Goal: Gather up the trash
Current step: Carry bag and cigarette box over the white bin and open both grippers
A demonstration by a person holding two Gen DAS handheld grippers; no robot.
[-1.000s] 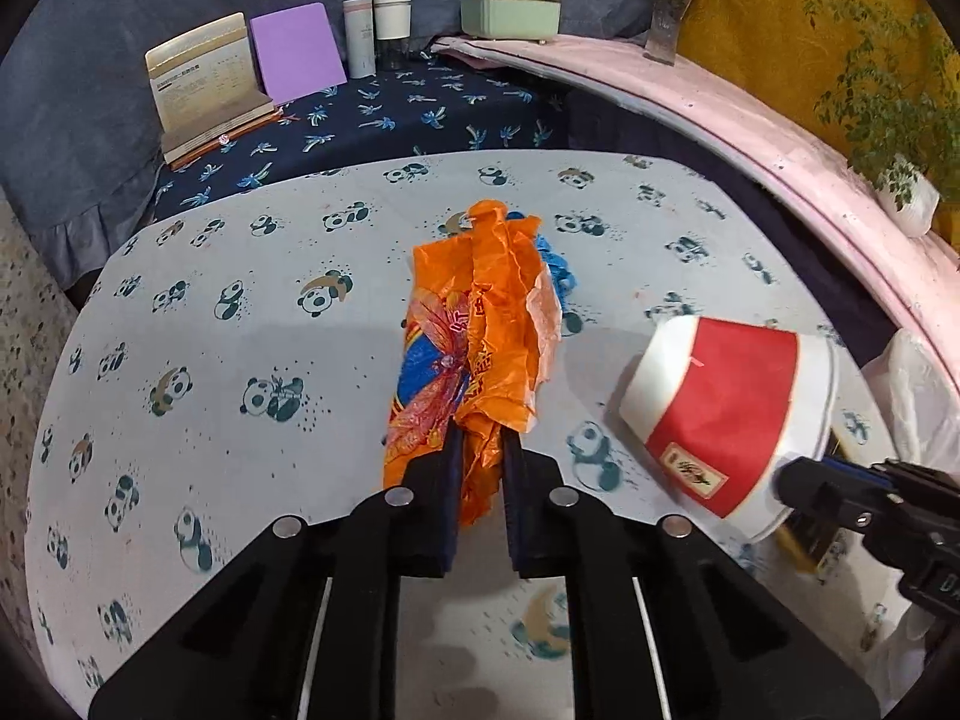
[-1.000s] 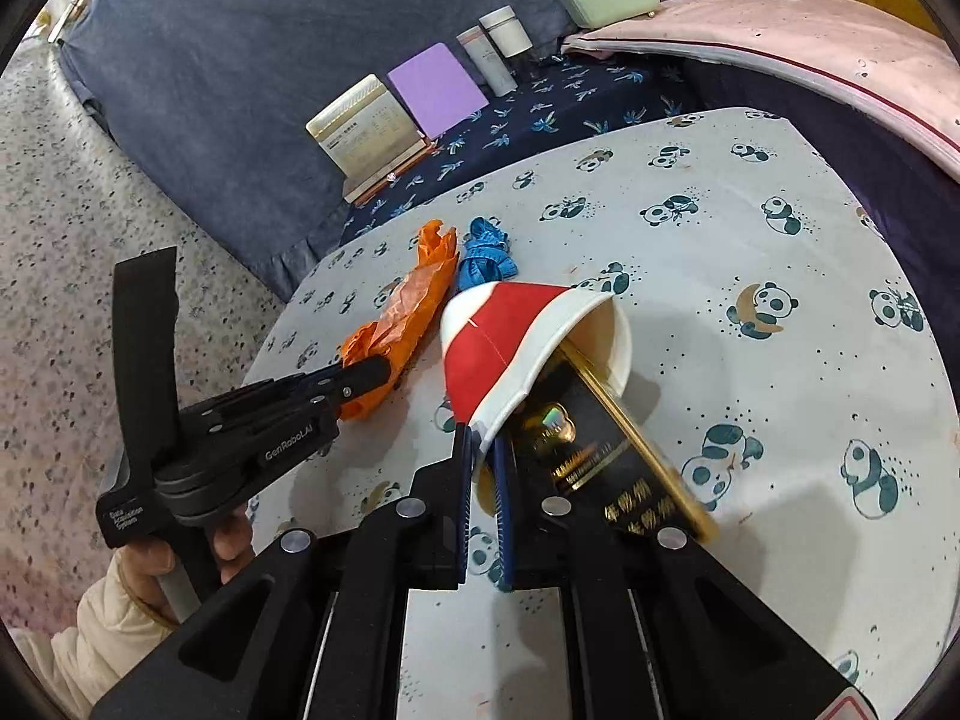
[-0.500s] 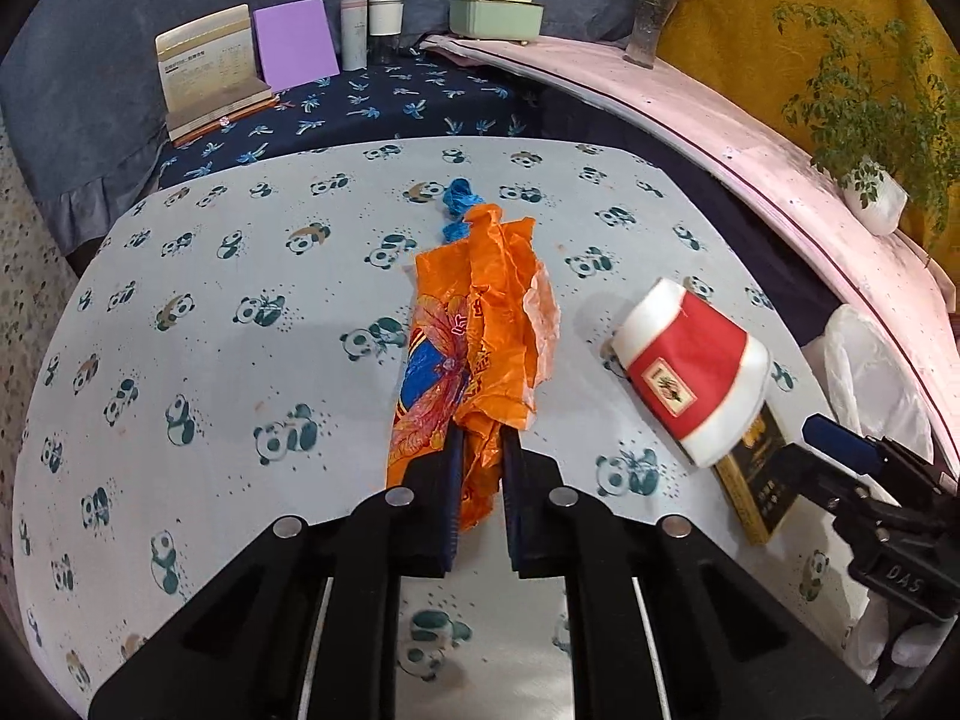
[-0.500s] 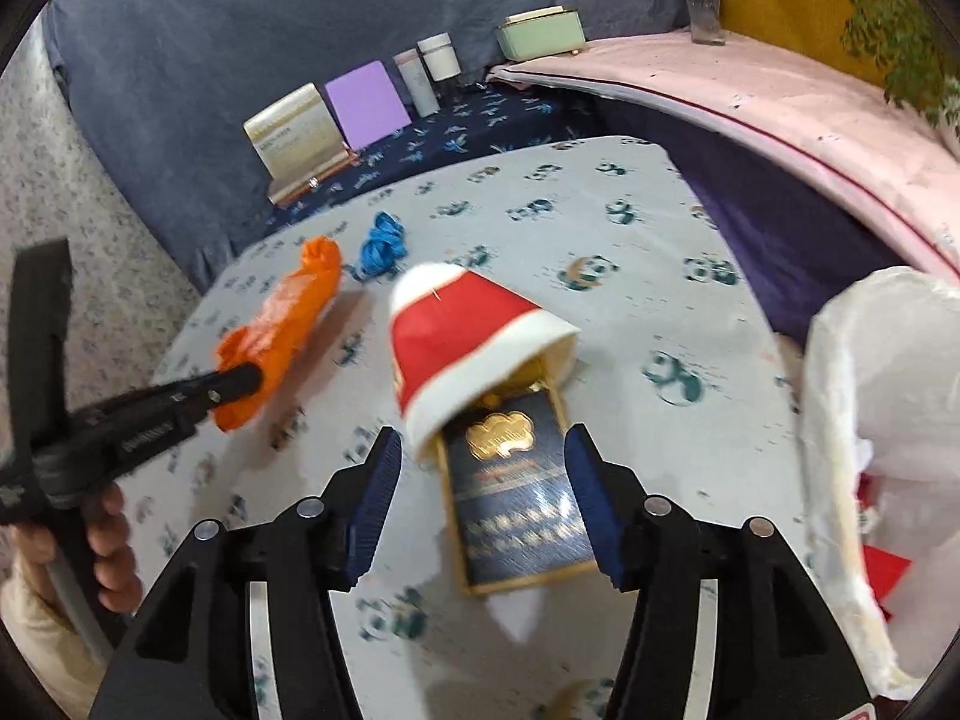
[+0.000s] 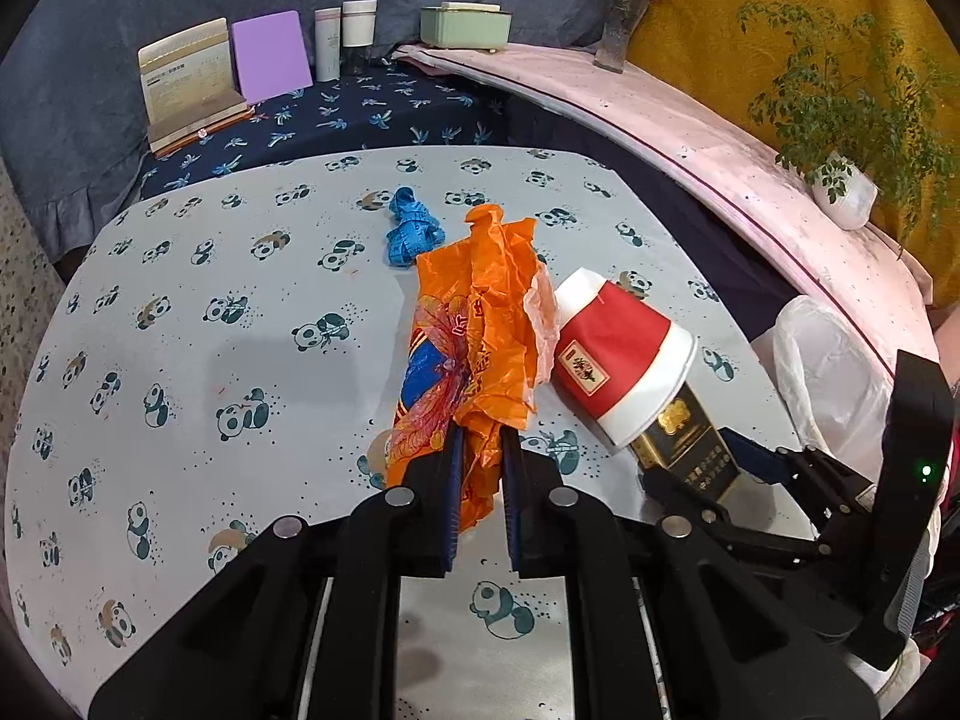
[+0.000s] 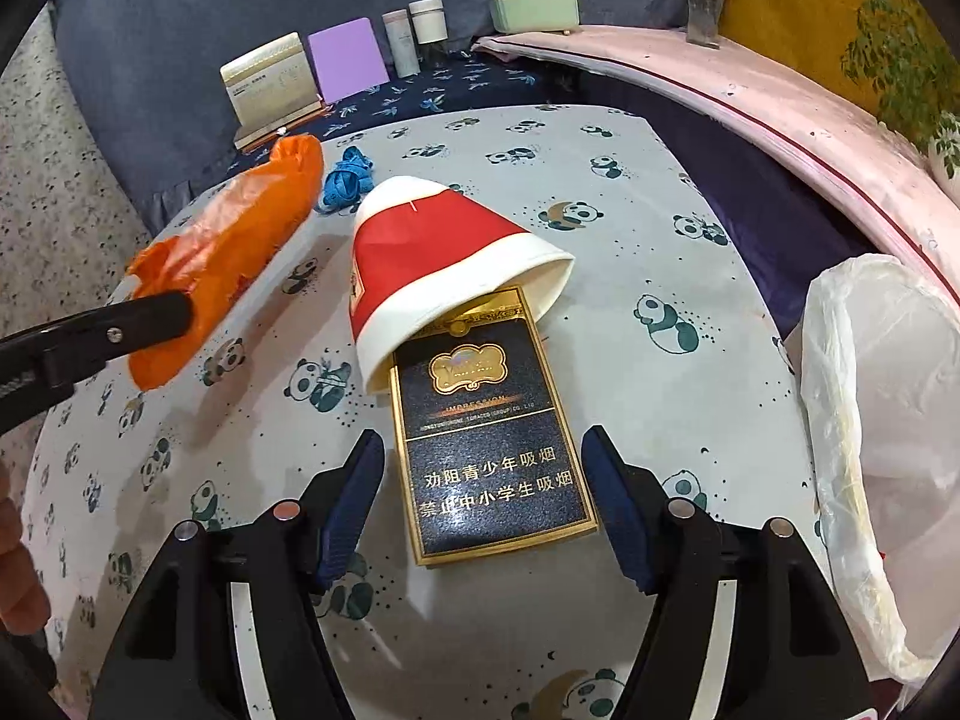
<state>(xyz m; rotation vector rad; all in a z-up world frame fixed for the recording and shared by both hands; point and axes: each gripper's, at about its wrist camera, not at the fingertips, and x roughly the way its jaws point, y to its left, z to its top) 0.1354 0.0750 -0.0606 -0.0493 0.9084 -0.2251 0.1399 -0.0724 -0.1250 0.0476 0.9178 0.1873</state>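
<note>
My left gripper (image 5: 478,438) is shut on a crumpled orange plastic bag (image 5: 474,324), which it holds a little above the panda-print table (image 5: 210,276). A red and white paper cup (image 6: 432,252) lies on its side, its mouth over the top end of a dark, gold-edged cigarette pack (image 6: 480,396). My right gripper (image 6: 483,450) stands open with the pack's lower half between its jaws, and the pads are clear of its sides. In the right wrist view the orange bag (image 6: 240,228) hangs at the left.
A blue tape measure (image 5: 411,228) lies bunched behind the bag. A white plastic bag (image 6: 870,420) stands open at the table's right edge. Books, bottles and a green box sit on the dark cloth at the back. A pink ledge curves along the right.
My right gripper let go of the cup's rim, opened wide and drew back over the pack. The left gripper carried the orange bag rightward, close to the cup.
</note>
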